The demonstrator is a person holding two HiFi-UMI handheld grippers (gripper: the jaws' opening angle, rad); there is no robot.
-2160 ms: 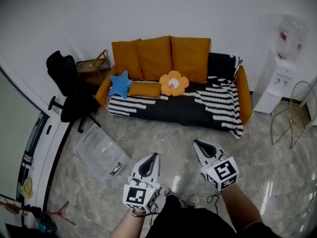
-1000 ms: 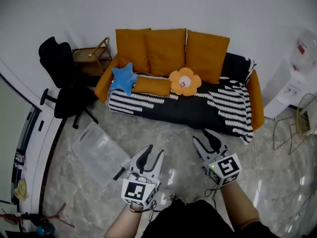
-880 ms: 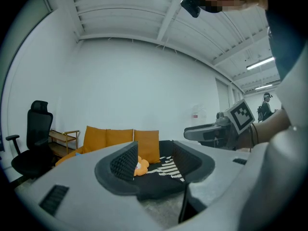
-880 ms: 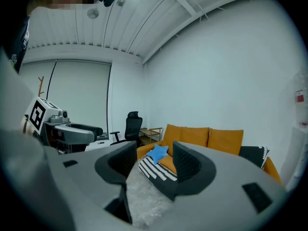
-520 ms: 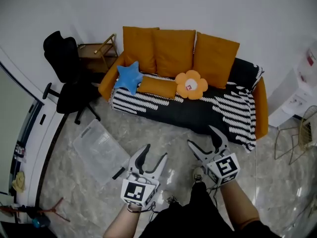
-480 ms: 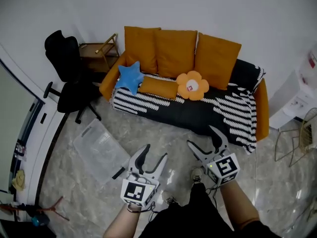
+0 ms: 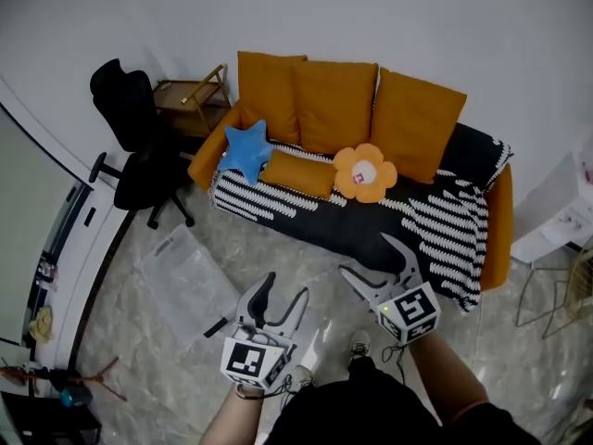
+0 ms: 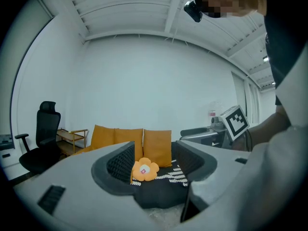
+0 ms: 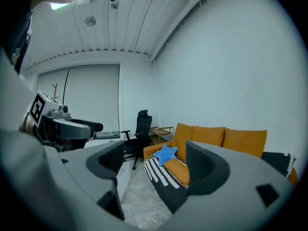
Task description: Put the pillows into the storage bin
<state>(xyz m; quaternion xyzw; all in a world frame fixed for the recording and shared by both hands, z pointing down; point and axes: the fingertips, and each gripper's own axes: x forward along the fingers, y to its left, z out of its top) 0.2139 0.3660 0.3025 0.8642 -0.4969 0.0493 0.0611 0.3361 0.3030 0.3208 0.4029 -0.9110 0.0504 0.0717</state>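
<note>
Left gripper point(image 7: 285, 291) and right gripper point(image 7: 368, 256) are held empty, fingers just opened wide, and are aimed at flower pillow point(image 7: 364, 173) and star pillow point(image 7: 246, 149), likely as a pre-grasp. Storage bin point(image 7: 190, 272) is left on the floor point(image 7: 287, 248) nearby.

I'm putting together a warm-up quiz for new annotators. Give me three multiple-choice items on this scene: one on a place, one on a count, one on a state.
1. Where does the blue star pillow lie?
A. On the floor
B. On the sofa, at the end nearer the black office chair
C. On a bed

2. How many big orange back cushions lean on the sofa's back?
A. Two
B. Five
C. Three

3. How is the left gripper?
A. Open, holding nothing
B. Shut on a pillow
C. Shut, empty

Answers:
1 B: the star sits on the striped seat at the chair's end.
2 C: three stand side by side.
3 A: its jaws, which have just been opening, stand apart, with only the far-off sofa seen between them.
</note>
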